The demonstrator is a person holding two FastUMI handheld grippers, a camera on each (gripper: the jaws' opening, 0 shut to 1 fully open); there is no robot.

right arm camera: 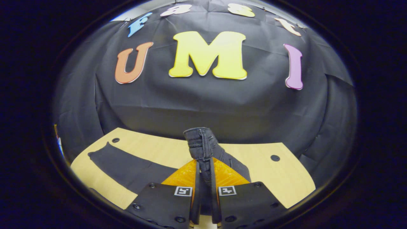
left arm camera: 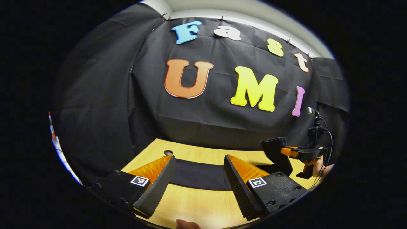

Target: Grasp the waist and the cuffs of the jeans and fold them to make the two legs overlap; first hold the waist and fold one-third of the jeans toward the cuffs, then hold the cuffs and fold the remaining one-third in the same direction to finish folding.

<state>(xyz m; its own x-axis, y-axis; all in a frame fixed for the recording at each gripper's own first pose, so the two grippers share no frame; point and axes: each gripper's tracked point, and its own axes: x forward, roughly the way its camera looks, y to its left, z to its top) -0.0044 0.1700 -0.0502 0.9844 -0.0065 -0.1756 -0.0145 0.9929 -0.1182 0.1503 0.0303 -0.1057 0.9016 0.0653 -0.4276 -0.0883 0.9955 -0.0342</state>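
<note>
Dark jeans lie as a long band across the wooden table. My left gripper hovers open just in front of that band, nothing between its fingers. In the right gripper view, my right gripper is shut on one end of the jeans; the thick seamed edge sticks up above the fingertips. From there the jeans trail down and left, flat on the table. In the left gripper view the right gripper is at the right, holding its dark bunch of cloth above the table.
The table ends close to the black cloth wall behind it. Small round holes mark its far corners. A hand holds the right gripper, with a cable running off it. A fingertip shows at the bottom edge.
</note>
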